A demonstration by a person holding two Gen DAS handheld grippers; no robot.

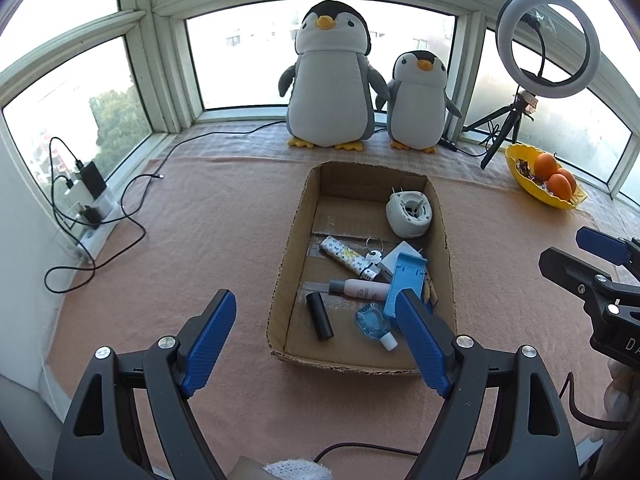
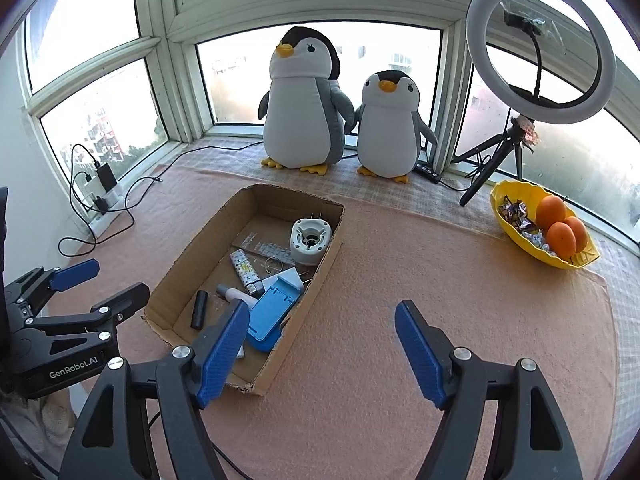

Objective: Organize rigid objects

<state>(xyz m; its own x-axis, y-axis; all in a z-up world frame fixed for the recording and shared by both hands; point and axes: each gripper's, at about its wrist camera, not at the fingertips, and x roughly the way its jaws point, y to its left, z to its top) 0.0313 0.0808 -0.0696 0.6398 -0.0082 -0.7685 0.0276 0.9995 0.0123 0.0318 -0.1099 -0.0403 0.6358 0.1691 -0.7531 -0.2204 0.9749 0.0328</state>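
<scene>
An open cardboard box sits on the pink cloth. It holds a white round device, a patterned lighter, keys, a blue phone stand, a pink tube, a black cylinder and a small blue bottle. My left gripper hovers open above the box's near end with nothing between its fingers. My right gripper is open and empty over the cloth, just right of the box.
Two plush penguins stand at the window. A ring light on a tripod and a yellow bowl of oranges are at the back right. A power strip with chargers and loose cables lies at the left edge.
</scene>
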